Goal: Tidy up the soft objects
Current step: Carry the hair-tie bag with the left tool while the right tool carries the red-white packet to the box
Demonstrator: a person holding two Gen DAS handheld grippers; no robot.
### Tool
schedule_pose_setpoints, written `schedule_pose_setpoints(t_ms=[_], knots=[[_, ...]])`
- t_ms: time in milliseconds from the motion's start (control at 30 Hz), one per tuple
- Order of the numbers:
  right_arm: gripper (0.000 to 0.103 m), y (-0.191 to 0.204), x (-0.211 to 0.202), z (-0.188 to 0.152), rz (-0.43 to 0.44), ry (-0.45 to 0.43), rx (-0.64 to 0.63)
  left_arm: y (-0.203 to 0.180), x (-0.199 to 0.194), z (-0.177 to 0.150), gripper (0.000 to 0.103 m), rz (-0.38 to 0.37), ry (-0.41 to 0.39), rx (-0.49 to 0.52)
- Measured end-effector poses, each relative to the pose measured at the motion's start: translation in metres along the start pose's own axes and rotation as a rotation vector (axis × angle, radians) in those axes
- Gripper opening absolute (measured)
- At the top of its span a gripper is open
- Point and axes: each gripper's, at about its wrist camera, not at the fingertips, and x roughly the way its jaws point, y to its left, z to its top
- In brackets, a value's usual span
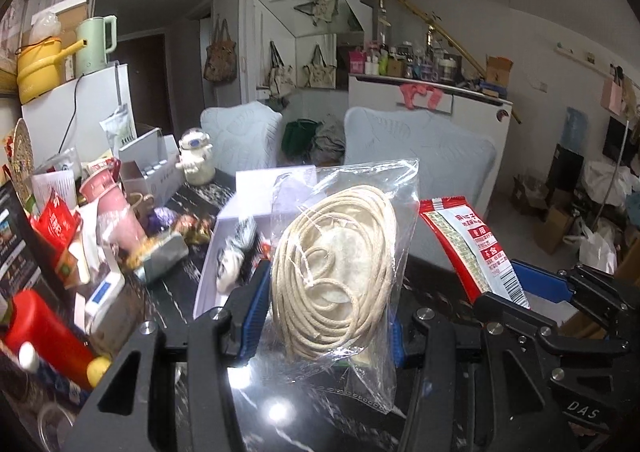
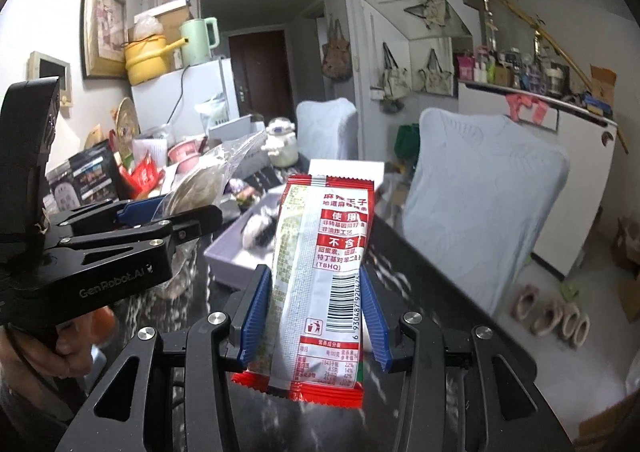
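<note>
My left gripper [image 1: 326, 308] is shut on a clear plastic bag of coiled cream rope [image 1: 336, 276] and holds it upright above the dark marble table [image 1: 180, 292]. My right gripper [image 2: 316, 316] is shut on a red and white snack packet [image 2: 320, 272], also held upright above the table. The packet [image 1: 476, 248] and the right gripper [image 1: 560, 292] show at the right of the left wrist view. The left gripper [image 2: 152, 224] with its rope bag [image 2: 200, 188] shows at the left of the right wrist view. A lavender open box [image 1: 224, 236] [image 2: 232, 252] holding a black and white soft item [image 2: 260, 228] lies ahead on the table.
The table's left side is crowded with packets, a pink cup [image 1: 108, 192], a red bottle [image 1: 44, 336], a white robot figure [image 1: 196, 156] and boxes. Two chairs with pale covers [image 1: 420, 156] [image 2: 480, 204] stand behind the table. Slippers [image 2: 552, 316] lie on the floor at right.
</note>
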Motion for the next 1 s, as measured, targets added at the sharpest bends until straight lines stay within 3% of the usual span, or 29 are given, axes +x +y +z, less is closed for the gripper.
schedule_pose_setpoints(t_ms=[467, 1000], knots=[[0.044, -0.004, 0.065, 0.053, 0.019, -0.037, -0.049, 0.031, 0.059, 0.045, 0.048, 0.062, -0.052, -0.01], [0.044, -0.005, 0.15, 0.07, 0.03, 0.003, -0.042, 0.061, 0.139, 0.048, 0.048, 0.12, 0.011, -0.029]])
